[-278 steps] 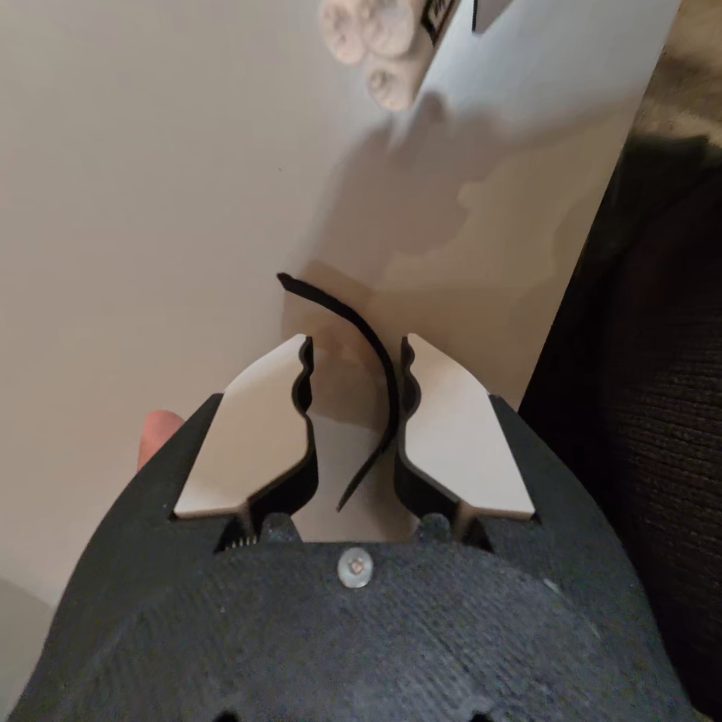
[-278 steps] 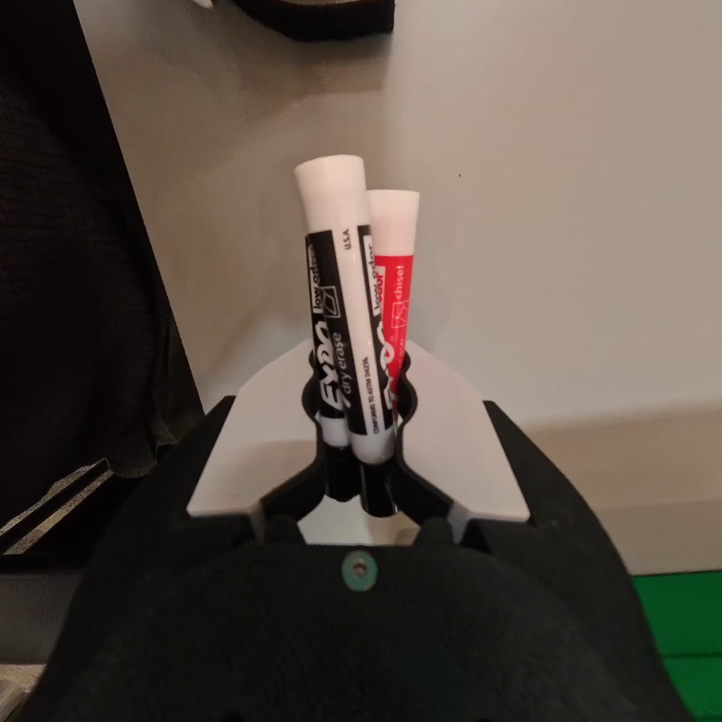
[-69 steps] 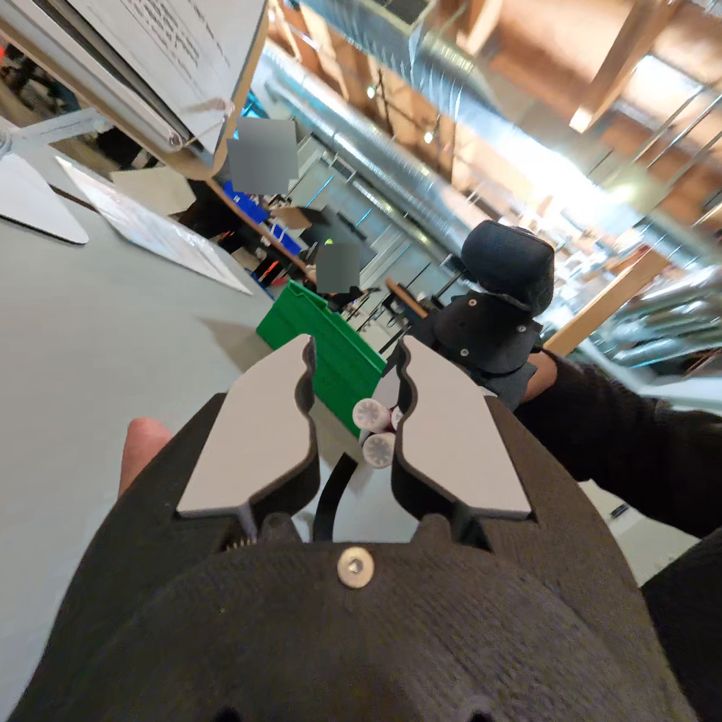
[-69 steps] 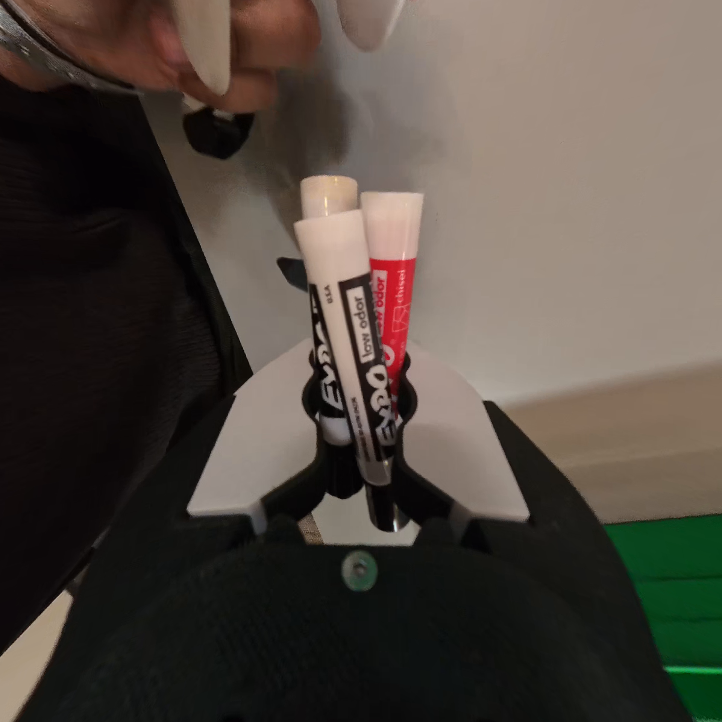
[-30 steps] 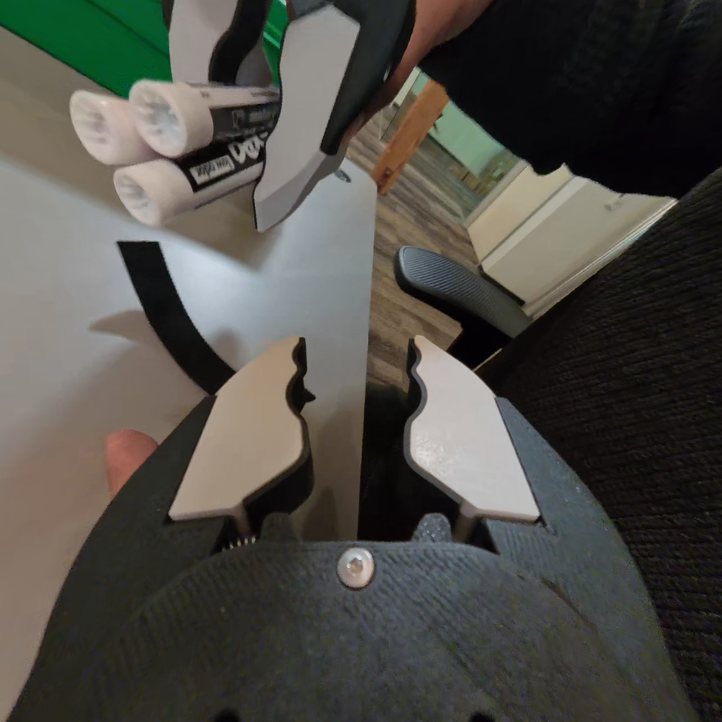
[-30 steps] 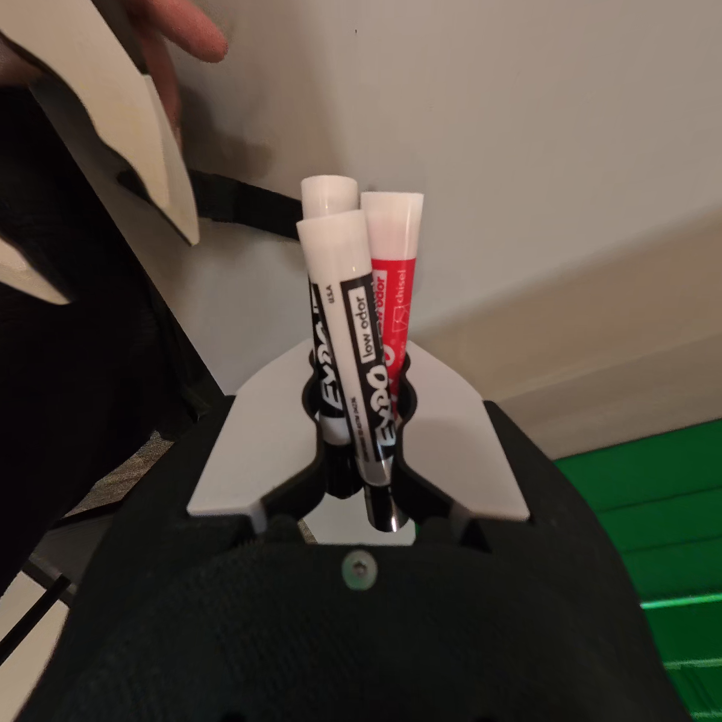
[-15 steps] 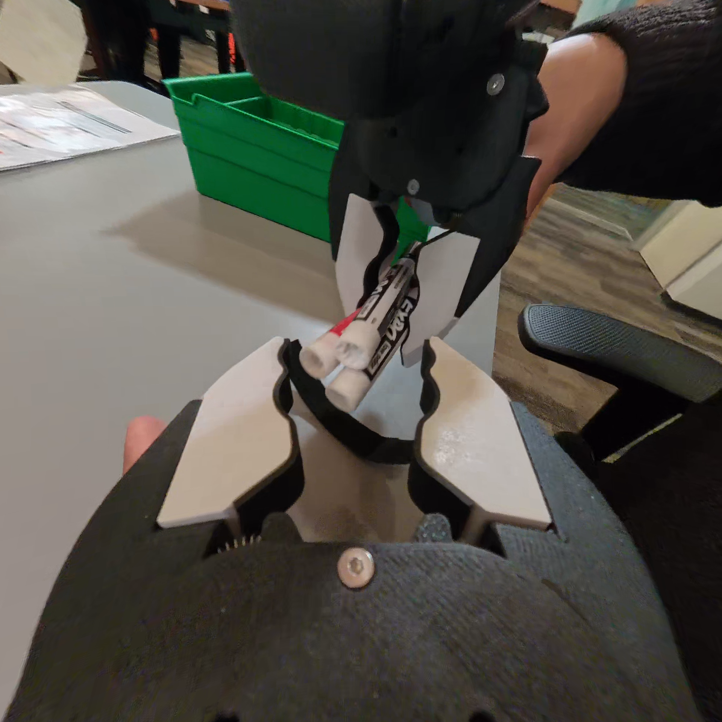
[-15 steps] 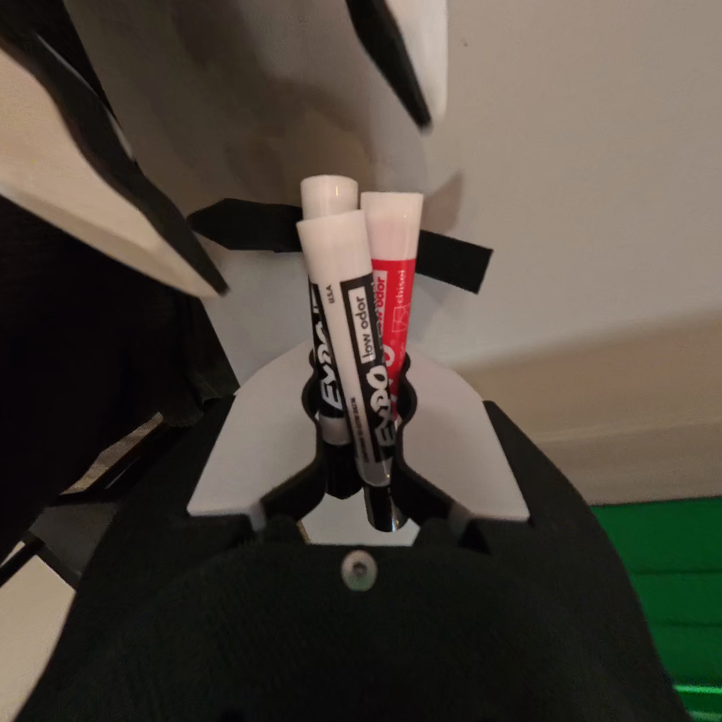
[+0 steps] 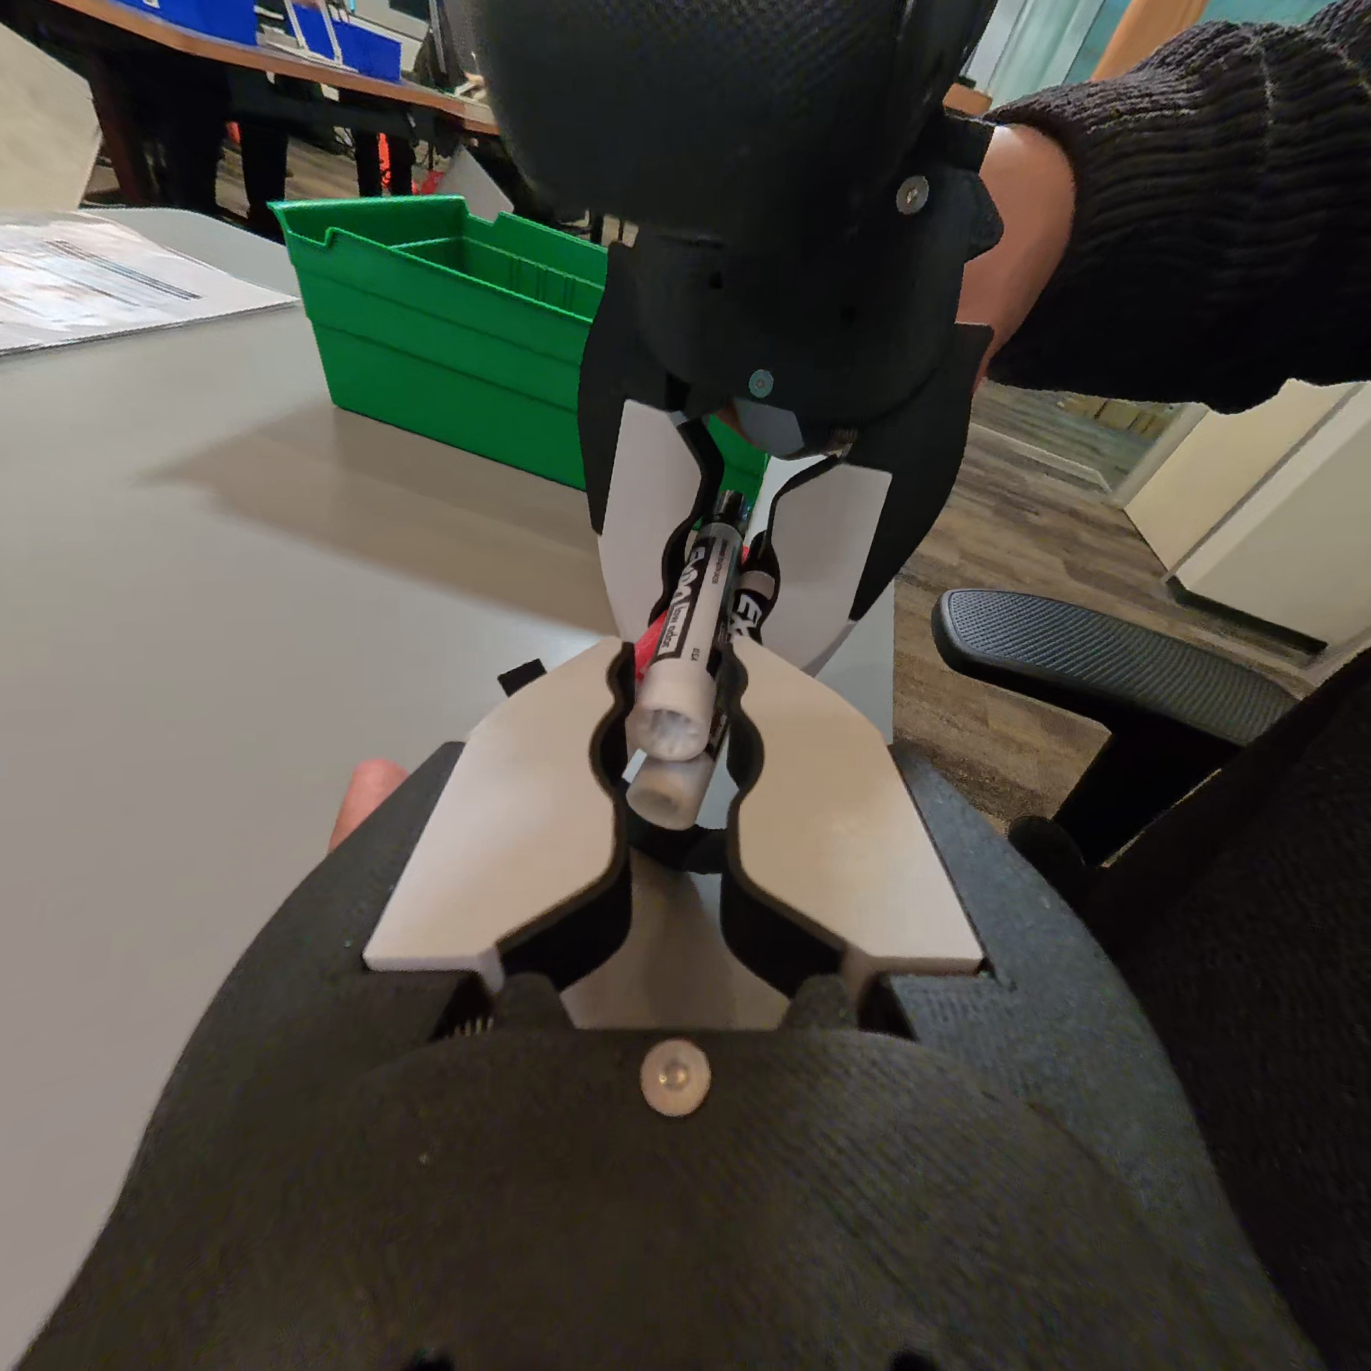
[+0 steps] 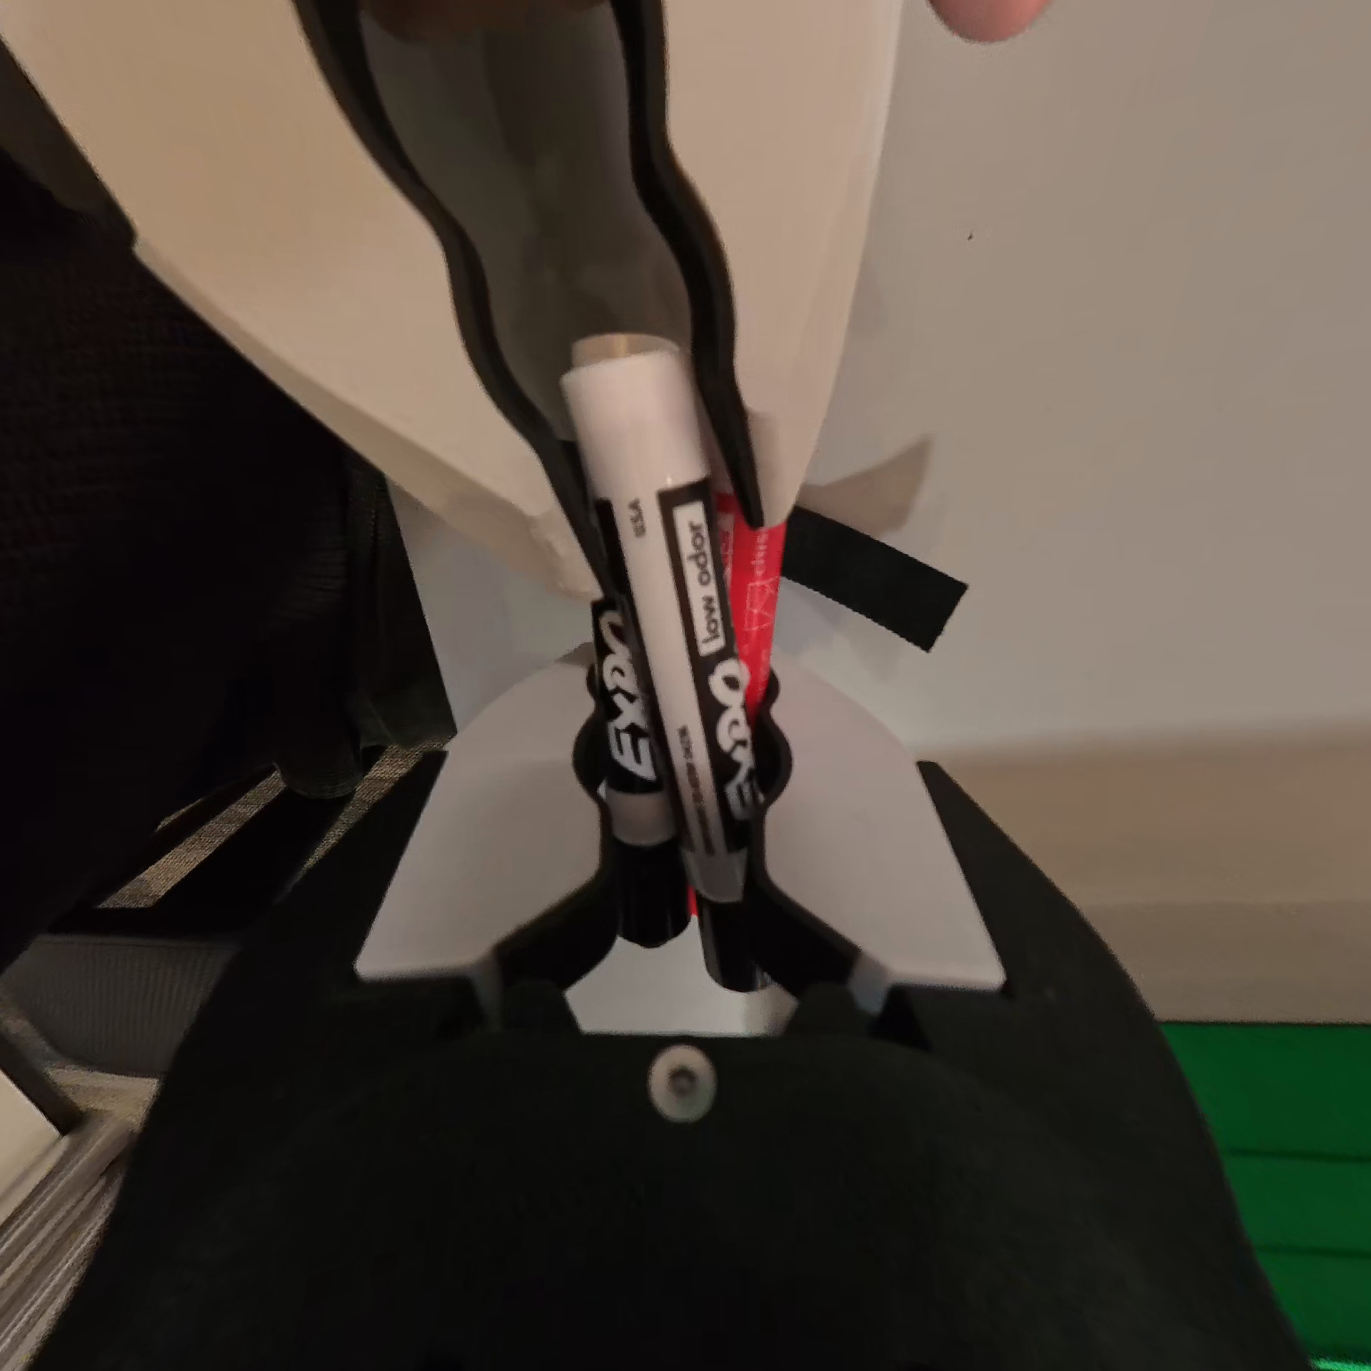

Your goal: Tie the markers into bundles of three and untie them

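Note:
Three markers [image 10: 653, 564], two black-labelled and one red, stick out of my right gripper [image 10: 682, 682], which is shut on their lower barrels. My left gripper [image 9: 676, 668] faces it head-on, with its jaws closed in around the markers' white ends [image 9: 671, 716]. A black strap [image 10: 868, 586] runs behind the markers; one end pokes out to the side, and a loop of it shows under the marker ends in the left wrist view [image 9: 675, 853]. The right gripper [image 9: 723, 638] hangs above in the left wrist view, and the left gripper [image 10: 668, 549] fills the top of the right wrist view.
The grey table [image 9: 222, 593] lies below. A green bin [image 9: 445, 334] stands behind the grippers and a sheet of paper [image 9: 89, 282] lies far left. An office chair armrest [image 9: 1098, 668] is off the table's right edge. A dark sleeve [image 9: 1224, 185] is at top right. One gripper's finger ends stand about 6 cm off the other's.
My left gripper has moved forward over the marker ends and its jaws have narrowed around them, with the strap carried under the bundle. The right gripper keeps its hold.

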